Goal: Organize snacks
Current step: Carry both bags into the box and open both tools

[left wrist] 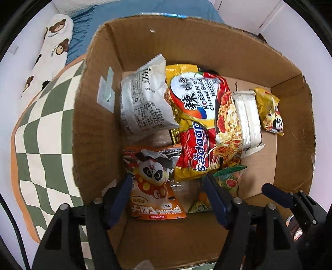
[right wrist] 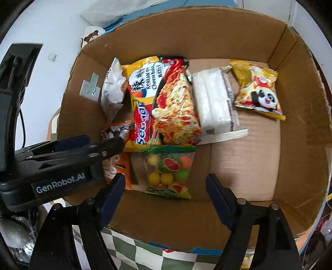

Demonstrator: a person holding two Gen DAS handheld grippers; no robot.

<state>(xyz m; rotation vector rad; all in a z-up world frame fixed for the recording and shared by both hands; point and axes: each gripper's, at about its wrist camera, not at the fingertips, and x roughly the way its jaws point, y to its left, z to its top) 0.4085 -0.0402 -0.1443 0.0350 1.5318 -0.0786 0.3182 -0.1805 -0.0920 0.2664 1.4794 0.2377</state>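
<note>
Checkered green-and-cream cloth lies under an open cardboard box; a bear-print pillow and blue fabric sit at upper left of the left wrist view.

Inside the box, frame centre: a yellow-red noodle packet lies on top of the pile. A white-grey pouch leans just left of it, against the box wall. A white wrapped block touches the packet's right edge. A small yellow panda bag lies apart toward the right wall.

Lower centre: an orange panda snack bag sits between the fingers of the left hand-held gripper. Jaws spread; pads not pressing it.

Right wrist view: a clear bag of fruit candies lies just ahead of the right hand-held gripper. Jaws spread wide, nothing pinched.
</note>
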